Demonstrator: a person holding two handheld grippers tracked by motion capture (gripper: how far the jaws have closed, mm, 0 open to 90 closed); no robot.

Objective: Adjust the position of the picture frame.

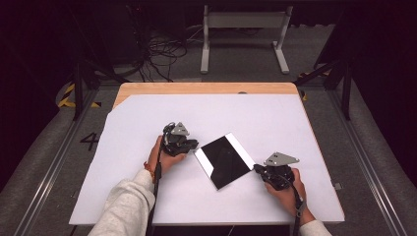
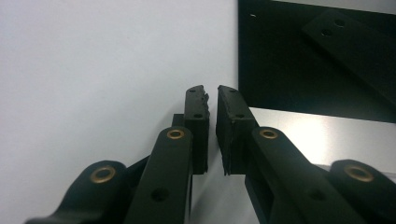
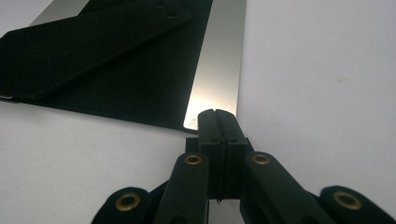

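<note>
black panel (image 2: pixel 299 60) cut off by top and right edges in left gripper view, contact of right gripper (image 3: pixel 217 113) fingers with its silver edge not discernible

A: What sits ahead of the left gripper (image 2: pixel 212 91)?

B: A flat, glossy black rectangular panel with a silvery metal edge strip (image 2: pixel 317 60), lying on the plain white table surface (image 2: pixel 93 70).

A: And the jaws?

B: Slightly parted, a narrow gap, nothing between them, tips just beside the panel's corner.

Bare white table (image 1: pixel 275 118) around, only the flat black panel (image 1: pixel 223 161) lying between both grippers.
</note>
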